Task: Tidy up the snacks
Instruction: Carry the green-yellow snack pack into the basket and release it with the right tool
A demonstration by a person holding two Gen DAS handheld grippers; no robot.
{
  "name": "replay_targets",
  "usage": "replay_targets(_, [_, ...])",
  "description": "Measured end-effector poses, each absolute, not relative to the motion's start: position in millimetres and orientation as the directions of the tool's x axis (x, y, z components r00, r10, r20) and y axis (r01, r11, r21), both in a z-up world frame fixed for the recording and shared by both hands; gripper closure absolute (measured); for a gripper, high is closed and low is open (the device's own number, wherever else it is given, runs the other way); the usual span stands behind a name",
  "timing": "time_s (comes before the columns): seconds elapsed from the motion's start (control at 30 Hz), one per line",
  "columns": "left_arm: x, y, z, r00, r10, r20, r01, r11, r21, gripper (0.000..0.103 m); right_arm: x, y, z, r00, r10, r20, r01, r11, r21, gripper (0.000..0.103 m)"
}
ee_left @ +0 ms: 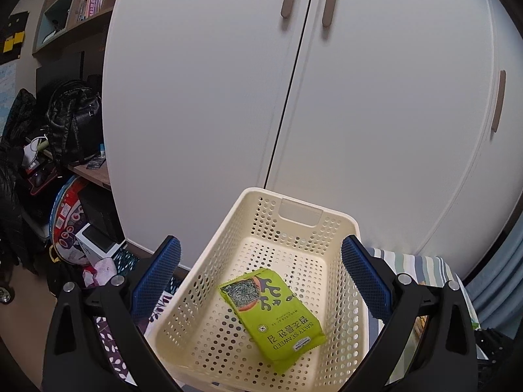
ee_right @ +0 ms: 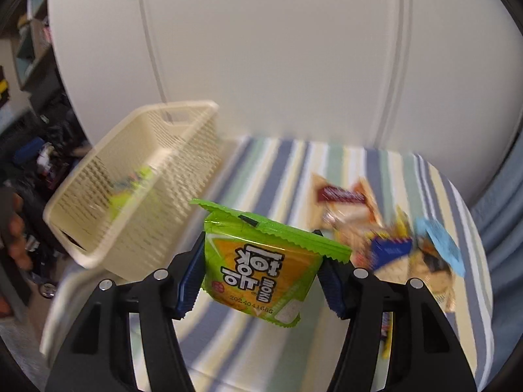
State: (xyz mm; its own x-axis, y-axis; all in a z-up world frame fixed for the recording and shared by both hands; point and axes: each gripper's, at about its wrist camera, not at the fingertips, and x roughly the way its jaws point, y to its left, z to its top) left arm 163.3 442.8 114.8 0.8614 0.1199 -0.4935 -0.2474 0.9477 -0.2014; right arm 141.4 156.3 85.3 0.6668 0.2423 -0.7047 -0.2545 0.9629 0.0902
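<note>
Left gripper [ee_left: 260,272] hovering above the cream perforated basket [ee_left: 295,215], blue-padded fingers [ee_left: 157,274] spread wide apart, gripping nothing; inside the basket, on its floor toward the near right, a green salty seaweed packet [ee_left: 273,315], lying flat and turned at an angle, print upside down to the camera; basket's handle cut-out on the far wall, facing the white wardrobe doors [ee_left: 228,98]; basket resting on a striped cloth [ee_left: 408,261], visible just right of it; at the far left, a cluttered shelf with a black backpack [ee_left: 76,117] and books higher up.

Right gripper [ee_right: 258,281] clamped on a green and orange snack packet [ee_right: 261,261], blue pads [ee_right: 189,281] pressing both side edges, packet held upright off the striped cloth [ee_right: 278,170], crimped top edge bent over, Korean lettering upside down, printed date code near the bottom; same basket [ee_right: 137,228] to the left and farther off, motion-blurred, with something green [ee_right: 130,189] showing through its wall; packet apart from the basket, not over its rim; to the right on the cloth, a loose heap of other snack packets [ee_right: 392,241], among them a tan one with a dark red label [ee_right: 341,196] and a light blue one [ee_right: 439,241], too blurred to read; at the left edge of the right wrist view, part of a person's hand [ee_right: 18,238].
</note>
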Motion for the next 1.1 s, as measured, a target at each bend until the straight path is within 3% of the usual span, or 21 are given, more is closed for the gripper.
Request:
replay_targets(0.23, [146.9, 452.4, 134.3, 0.883, 0.165, -0.439, -0.272, 0.942, -0.194, 0.003, 145.4, 236.4, 107.2, 0.631, 0.404, -0.662, -0.424, 0.895, 0.142, 0.041])
replay_targets(0.6, [131.0, 472.3, 147.4, 0.896, 0.190, -0.402, -0.301, 0.924, -0.236, 0.003, 149.9, 308.8, 82.7, 0.535, 0.489, -0.689, -0.530, 0.829, 0.177, 0.040])
replay_targets(0.67, [130.8, 473.6, 147.9, 0.895, 0.192, -0.402, -0.305, 0.922, -0.239, 0.003, 148.7, 310.1, 80.3, 0.517, 0.508, -0.689, -0.538, 0.819, 0.200, 0.029])
replay_targets(0.73, [131.0, 474.1, 147.9, 0.895, 0.189, -0.403, -0.305, 0.919, -0.248, 0.003, 145.2, 306.6, 80.8, 0.529, 0.513, -0.676, -0.535, 0.820, 0.203, 0.024])
replay_targets(1.1, [133.3, 459.6, 151.0, 0.904, 0.150, -0.400, -0.262, 0.934, -0.243, 0.003, 131.1, 270.5, 85.6, 0.602, 0.466, -0.648, -0.463, 0.865, 0.192, 0.018])
